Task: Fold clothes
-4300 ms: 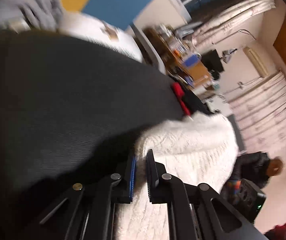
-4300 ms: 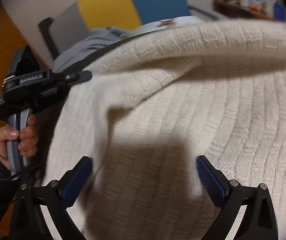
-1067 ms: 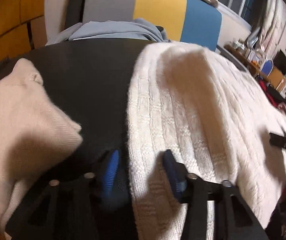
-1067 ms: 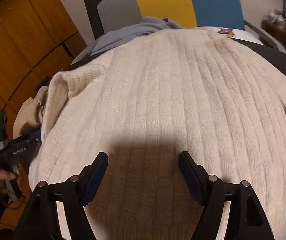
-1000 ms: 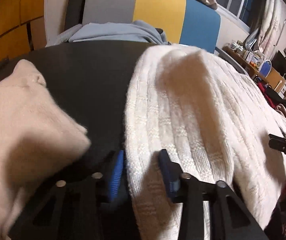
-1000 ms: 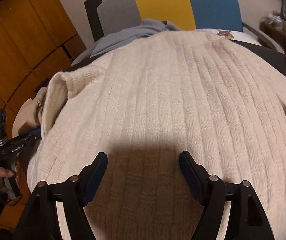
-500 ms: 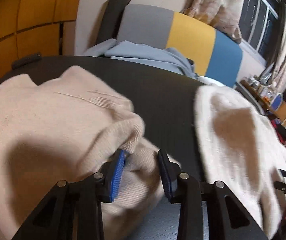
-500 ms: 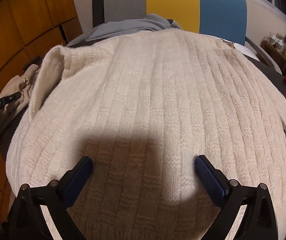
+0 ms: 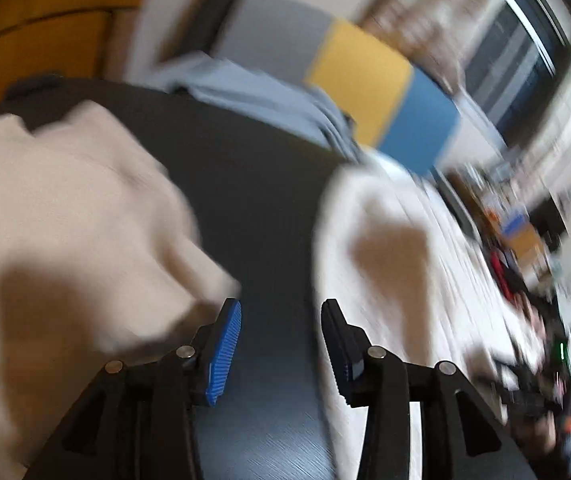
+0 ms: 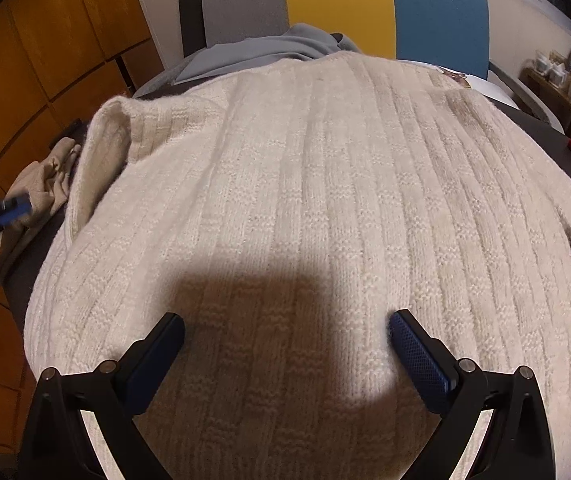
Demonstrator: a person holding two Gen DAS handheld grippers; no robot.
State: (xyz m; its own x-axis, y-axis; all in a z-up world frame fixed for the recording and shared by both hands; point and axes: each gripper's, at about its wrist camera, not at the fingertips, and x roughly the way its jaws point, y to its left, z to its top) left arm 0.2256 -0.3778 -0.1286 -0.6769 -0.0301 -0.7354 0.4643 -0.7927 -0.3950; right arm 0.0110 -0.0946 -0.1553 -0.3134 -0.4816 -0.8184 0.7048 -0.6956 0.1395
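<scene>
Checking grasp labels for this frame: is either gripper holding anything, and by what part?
Nothing held. The left gripper is open over the bare dark table, between the beige garment and the cream knit sweater. The right gripper is open above the sweater's body.

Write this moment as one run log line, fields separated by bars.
left gripper: open, empty | right gripper: open above cream sweater | beige garment: left of sweater
</scene>
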